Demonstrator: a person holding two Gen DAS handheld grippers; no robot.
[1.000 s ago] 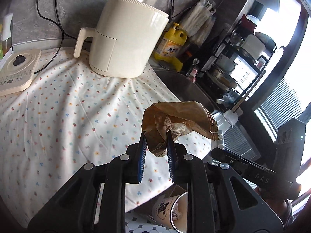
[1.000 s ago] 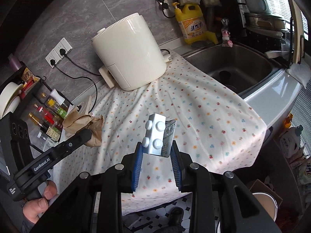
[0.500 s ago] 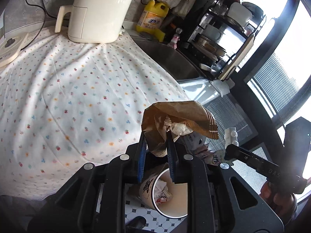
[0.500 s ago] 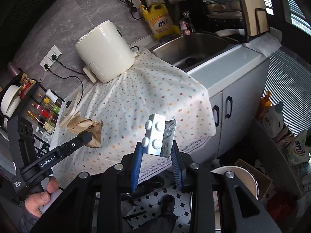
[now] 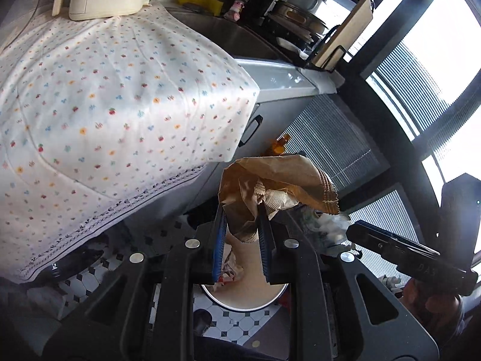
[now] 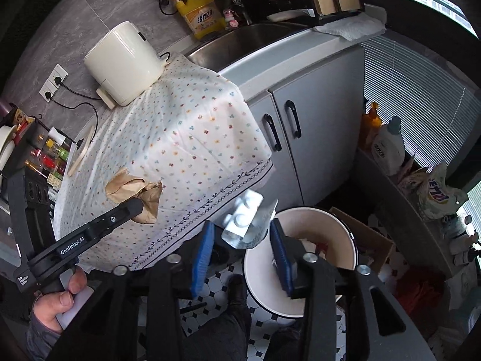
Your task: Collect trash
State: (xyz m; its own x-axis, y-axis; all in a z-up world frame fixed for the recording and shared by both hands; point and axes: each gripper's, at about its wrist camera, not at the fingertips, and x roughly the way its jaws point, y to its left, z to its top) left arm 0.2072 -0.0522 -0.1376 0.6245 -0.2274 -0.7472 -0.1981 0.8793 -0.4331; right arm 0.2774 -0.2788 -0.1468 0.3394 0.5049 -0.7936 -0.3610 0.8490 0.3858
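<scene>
Dropping stage of the trash collection, over the bin (image 6: 300, 258) on the tiled floor (image 6: 210, 297) beside the cloth-covered counter (image 6: 186, 138). Right gripper (image 6: 242, 240): jaws just opening, now well apart, pads clear of the white brick (image 6: 245, 219) and the silvery wrapper (image 6: 264, 222) tucked against it; both blurred, loose between the pads, seemingly falling toward the bin, rim just below and to the right. Cannot tell yet whether landing inside or clipping the near rim. Left gripper (image 5: 242, 228): clenched on the crumpled brown paper bag (image 5: 270, 180), pinching its lower folds, bulk of the bag bulging above the pads; bin mouth (image 5: 243, 291) visible directly beneath, already holding scraps. Next move likely: release of the paper bag, calling for the left gripper centred over the opening, low enough that the light, bulky paper does not drift past the rim. Risk: bag snagging on a pad or catching the bin edge and tipping onto the floor.
</scene>
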